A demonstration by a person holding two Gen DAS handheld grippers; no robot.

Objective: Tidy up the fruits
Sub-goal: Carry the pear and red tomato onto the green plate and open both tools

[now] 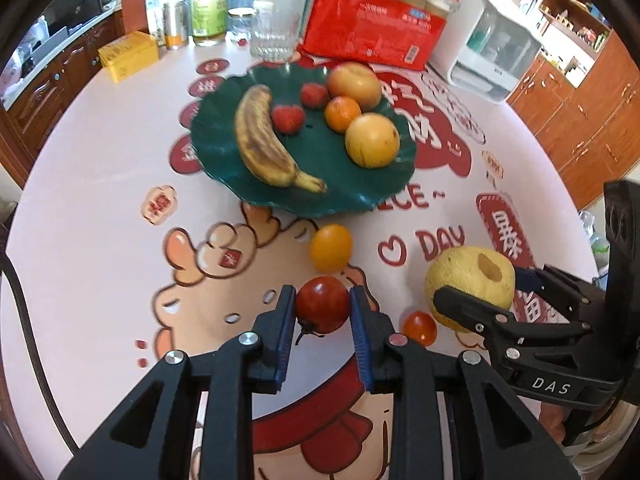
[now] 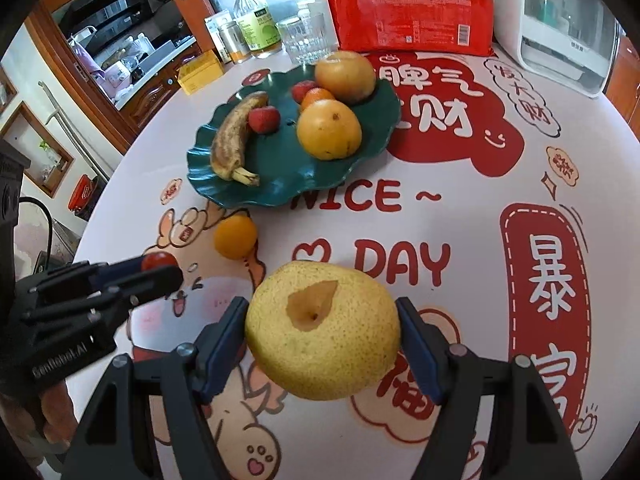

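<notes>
Gripping a red tomato (image 1: 322, 305) between its blue-padded fingers (image 1: 285, 332), the left gripper (image 1: 323, 312) hangs above the bench (image 1: 100, 184), the fruit's green stem end turned down and toward the camera; beside it, the right gripper (image 2: 322, 330) clamps a yellow pear (image 2: 323, 330) across its broad middle, fingers spread wide around it, the pear's stem hollow facing up and toward the lens. On the printed bench cover, a small orange tomato (image 1: 331, 247) sits just short of the green leaf-shaped plate (image 1: 224, 136), and a smaller red cherry tomato (image 1: 419, 327) lies between the two grippers. On the plate, a spotted banana (image 1: 262, 138) lies with its long axis running from the far rim toward the near rim, stem end nearest the camera, beside two strawberries (image 1: 288, 118), a tangerine (image 1: 342, 113) and two yellow-orange round fruits (image 1: 372, 140). A red package (image 1: 372, 28), a drinking glass (image 1: 272, 40) and bottles (image 1: 209, 4) stand behind the plate
</notes>
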